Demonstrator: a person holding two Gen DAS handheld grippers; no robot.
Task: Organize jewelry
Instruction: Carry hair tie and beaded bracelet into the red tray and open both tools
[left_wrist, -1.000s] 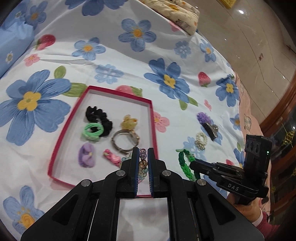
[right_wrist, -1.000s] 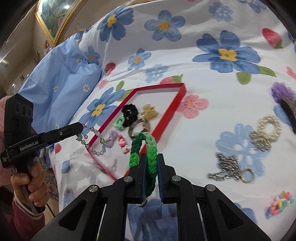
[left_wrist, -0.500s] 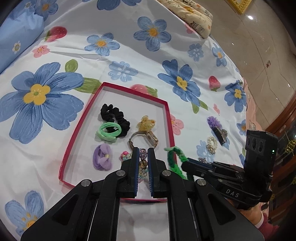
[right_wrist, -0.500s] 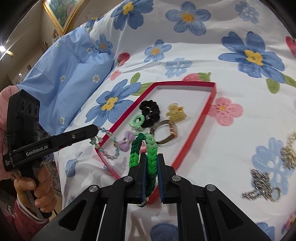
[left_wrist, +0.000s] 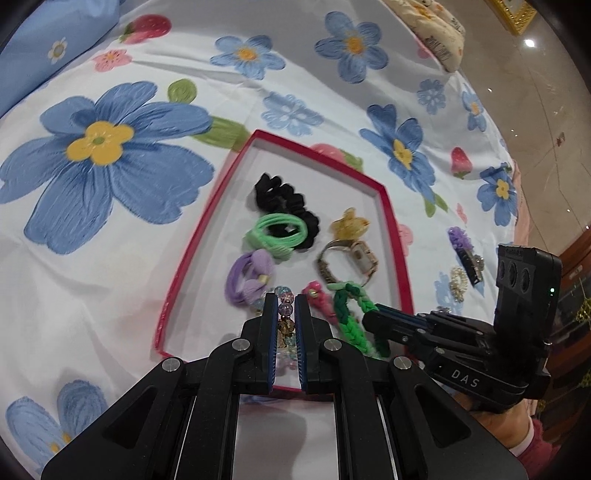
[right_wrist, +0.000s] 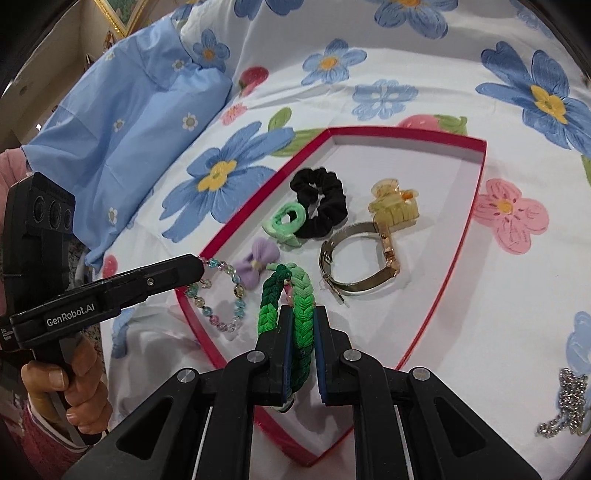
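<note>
Left wrist: left hand-held gripper (left_wrist: 285, 308) clenched on the bead bracelet (left_wrist: 284, 316), now over the red tray's (left_wrist: 392, 236) near end; a second ago it sat further back. Green braided bracelet (left_wrist: 347, 314) has come in over the tray beside it.

Right wrist: right hand-held gripper (right_wrist: 300, 325) grasping the green braided bracelet (right_wrist: 295, 295), moved from bedsheet (right_wrist: 517, 295) to above the tray (right_wrist: 476, 206). Both look ready to drop; chain (right_wrist: 565, 410) remains outside.

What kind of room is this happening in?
Probably a bedroom at home: the red tray lies on a flower-print bedsheet beside a blue pillow, with a polished tile floor beyond the bed.
</note>
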